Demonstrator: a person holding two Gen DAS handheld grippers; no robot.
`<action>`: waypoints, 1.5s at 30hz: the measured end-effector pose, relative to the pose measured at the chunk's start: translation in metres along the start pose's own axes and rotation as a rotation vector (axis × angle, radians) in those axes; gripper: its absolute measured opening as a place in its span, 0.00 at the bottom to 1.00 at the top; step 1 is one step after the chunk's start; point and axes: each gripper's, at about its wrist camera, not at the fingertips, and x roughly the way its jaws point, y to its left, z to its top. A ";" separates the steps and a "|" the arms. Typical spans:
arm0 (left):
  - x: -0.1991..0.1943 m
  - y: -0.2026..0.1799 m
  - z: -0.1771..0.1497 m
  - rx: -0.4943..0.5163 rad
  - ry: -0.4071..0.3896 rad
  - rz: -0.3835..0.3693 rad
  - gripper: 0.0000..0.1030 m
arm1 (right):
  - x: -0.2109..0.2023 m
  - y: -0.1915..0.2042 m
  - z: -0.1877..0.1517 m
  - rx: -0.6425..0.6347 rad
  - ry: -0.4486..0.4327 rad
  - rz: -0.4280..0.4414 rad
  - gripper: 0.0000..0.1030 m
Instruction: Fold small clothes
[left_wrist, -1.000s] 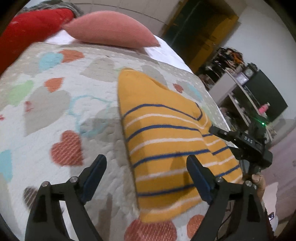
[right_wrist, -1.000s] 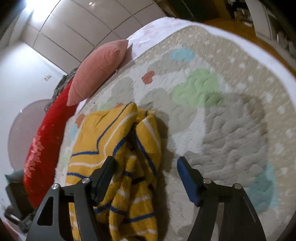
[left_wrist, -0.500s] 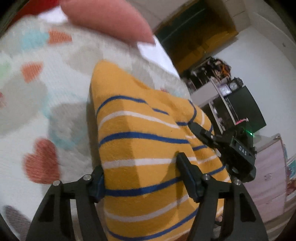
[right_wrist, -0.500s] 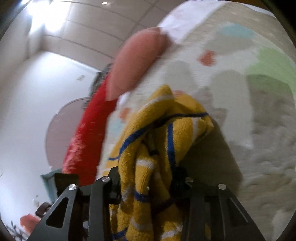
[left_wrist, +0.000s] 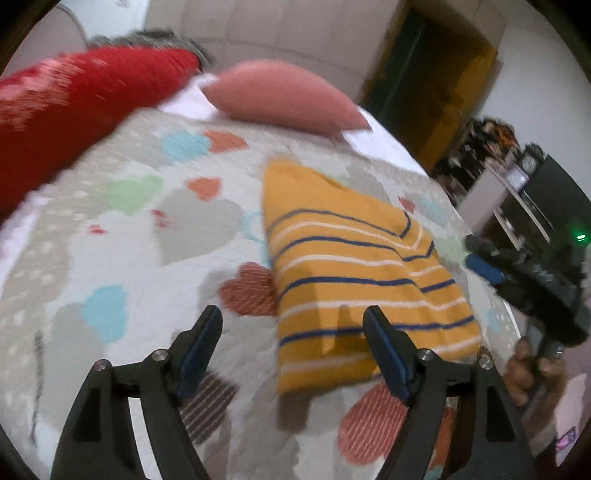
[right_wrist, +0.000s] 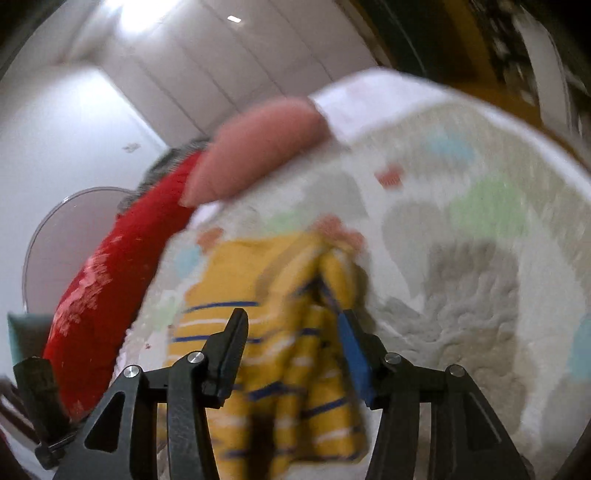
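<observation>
The yellow striped garment (left_wrist: 354, 280) lies folded on the heart-print quilt (left_wrist: 122, 266), toward the bed's right edge, below the pink pillow (left_wrist: 284, 98). The left gripper (left_wrist: 295, 336) has just been opening and hangs wide and empty above its near edge. The right gripper (right_wrist: 291, 332), also just opening, straddles bunched cloth without pinching. Next, I judge, flatten that bunched side before another fold.

**Black grippers, blue pads**

Left gripper (left_wrist: 293, 334) and right gripper (right_wrist: 291, 341): matte black angular frames with triangular cut-outs, silver screw heads at the pivots, blue pads lining the fingers (left_wrist: 386, 354); a green light glows on one
</observation>
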 end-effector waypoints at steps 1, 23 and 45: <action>-0.011 0.002 -0.003 -0.007 -0.026 0.015 0.81 | -0.010 0.014 -0.001 -0.038 -0.020 0.021 0.55; -0.142 -0.043 -0.061 0.103 -0.352 0.161 1.00 | -0.071 0.000 -0.082 0.066 -0.049 -0.176 0.73; -0.150 -0.070 -0.118 0.190 -0.197 0.281 1.00 | -0.114 0.042 -0.150 -0.078 0.008 -0.219 0.76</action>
